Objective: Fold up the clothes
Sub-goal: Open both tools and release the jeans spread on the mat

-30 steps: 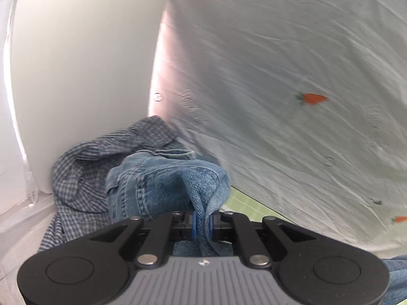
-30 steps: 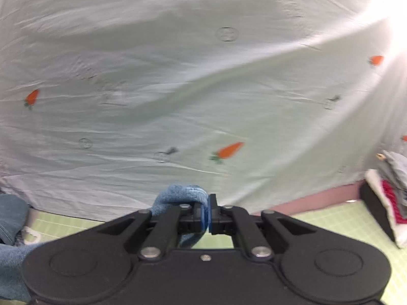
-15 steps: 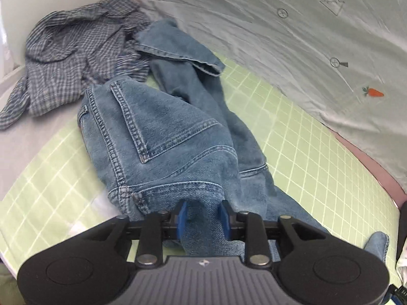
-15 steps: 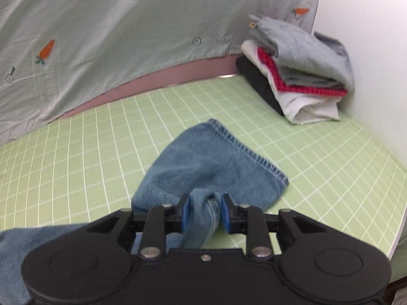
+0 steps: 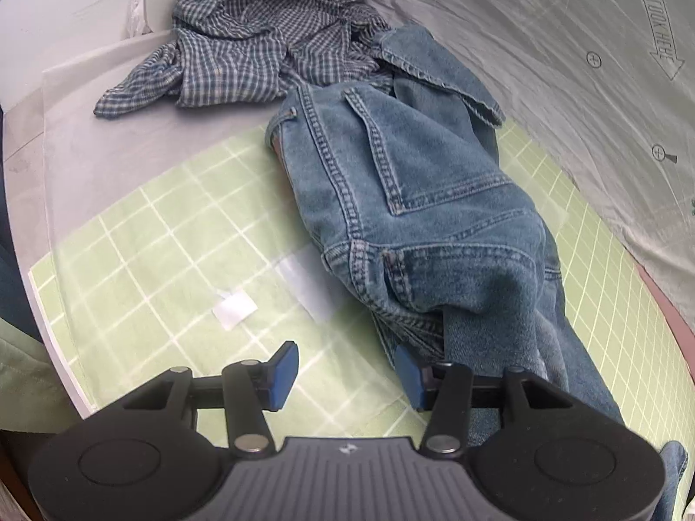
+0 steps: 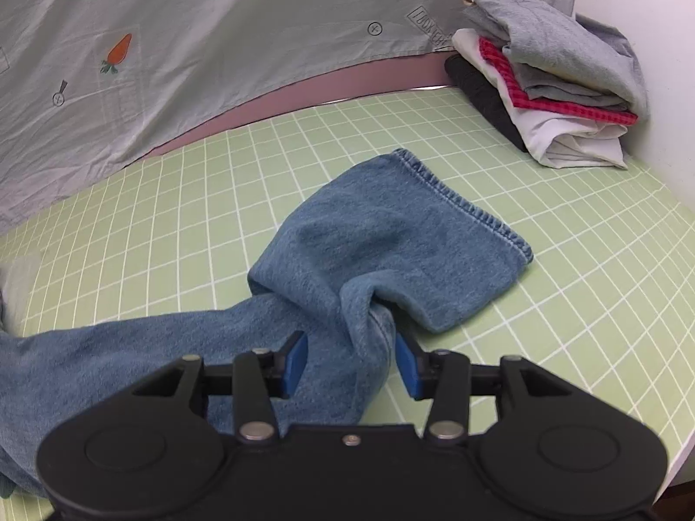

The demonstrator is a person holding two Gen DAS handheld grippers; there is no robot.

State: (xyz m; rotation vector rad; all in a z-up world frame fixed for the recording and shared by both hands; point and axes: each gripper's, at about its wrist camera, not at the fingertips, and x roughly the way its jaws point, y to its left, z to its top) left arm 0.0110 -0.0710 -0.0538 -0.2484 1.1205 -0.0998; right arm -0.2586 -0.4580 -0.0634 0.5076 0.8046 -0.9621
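Observation:
Blue jeans (image 5: pixel 417 199) lie on the green grid mat (image 5: pixel 165 252), waistband and back pocket toward me in the left wrist view. My left gripper (image 5: pixel 345 373) is open just left of the waistband; its right pad touches the denim. In the right wrist view one jeans leg (image 6: pixel 391 239) lies on the mat (image 6: pixel 564 260), its hem at the far end. My right gripper (image 6: pixel 349 364) is open, with a bunched fold of the leg lying loose between its blue pads.
A crumpled blue checked shirt (image 5: pixel 260 39) lies beyond the jeans. A stack of folded clothes (image 6: pixel 551 82) sits at the mat's far right corner. A pale carrot-print sheet (image 6: pixel 217 43) hangs behind. The table edge (image 5: pixel 47 304) is at the left.
Both grippers brought the jeans down from the air onto the mat, then opened and let go. The left gripper has shifted left off the waistband.

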